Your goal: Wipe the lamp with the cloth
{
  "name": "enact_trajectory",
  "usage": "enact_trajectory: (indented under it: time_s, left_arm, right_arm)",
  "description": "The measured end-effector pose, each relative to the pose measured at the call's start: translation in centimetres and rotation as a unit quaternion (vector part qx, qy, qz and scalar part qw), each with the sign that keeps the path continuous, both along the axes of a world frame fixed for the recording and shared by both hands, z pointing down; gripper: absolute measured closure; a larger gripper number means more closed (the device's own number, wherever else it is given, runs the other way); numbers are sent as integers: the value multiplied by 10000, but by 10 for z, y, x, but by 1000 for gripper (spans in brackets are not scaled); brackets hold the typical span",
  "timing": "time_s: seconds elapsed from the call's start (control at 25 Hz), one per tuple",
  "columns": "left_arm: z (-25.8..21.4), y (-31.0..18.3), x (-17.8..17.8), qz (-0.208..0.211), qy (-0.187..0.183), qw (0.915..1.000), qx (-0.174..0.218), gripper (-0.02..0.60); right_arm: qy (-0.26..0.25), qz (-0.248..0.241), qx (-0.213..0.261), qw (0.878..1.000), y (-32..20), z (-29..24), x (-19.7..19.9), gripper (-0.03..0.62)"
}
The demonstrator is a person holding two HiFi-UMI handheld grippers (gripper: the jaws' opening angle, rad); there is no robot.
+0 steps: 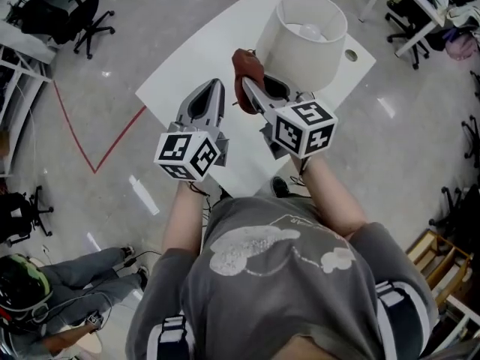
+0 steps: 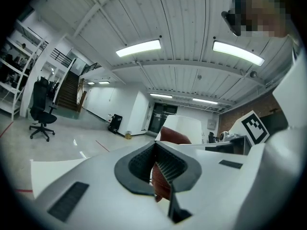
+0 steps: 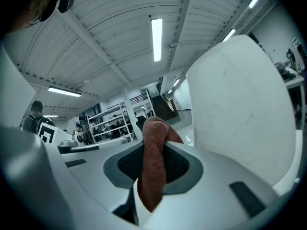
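Left gripper (image 1: 216, 85) is hovering over the middle of the white table (image 1: 187, 70), jaws closed on each other with nothing between them. Bare tabletop is lying open to its left and far side, out to the table's left edge. The gripper is sitting well inside that edge.

Just to its right, the right gripper (image 1: 248, 86) is pinching the rust-brown cloth (image 1: 244, 67), jaws clamped on a fold. The cloth is bunching up beyond the tips and hanging out below the pads. The cloth is sitting right against the near-left side of the lamp (image 1: 300, 51); cannot tell whether it is touching. The two grippers are running side by side, near each other but apart.

The lamp, white drum shade with the bulb (image 1: 311, 30) showing inside, is standing toward the table's far right corner. Little free tabletop is showing right of it before the right edge.

The table is matte white and bare, apart from a small round hole (image 1: 351, 54) right of the shade. Around it, polished grey floor is carrying a red tape line (image 1: 82, 145) at left. Office chairs (image 1: 86, 21) are standing far left, a person (image 1: 67, 276) is sitting on the floor near left, and a wooden crate (image 1: 439, 265) is sitting near right.
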State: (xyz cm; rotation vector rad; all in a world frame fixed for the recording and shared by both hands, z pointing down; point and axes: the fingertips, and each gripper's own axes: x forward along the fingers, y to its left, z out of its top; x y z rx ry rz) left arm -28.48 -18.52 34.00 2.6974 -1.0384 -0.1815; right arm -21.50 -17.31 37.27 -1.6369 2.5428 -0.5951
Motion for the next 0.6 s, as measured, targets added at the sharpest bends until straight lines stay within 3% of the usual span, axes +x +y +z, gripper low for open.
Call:
enact_trajectory:
  time_s: [0.6]
  left_arm:
    - [16,60,26,-916,-11,9958,-45,574]
  right_arm:
    - [444,-1129,100,9926,46,21,28,505]
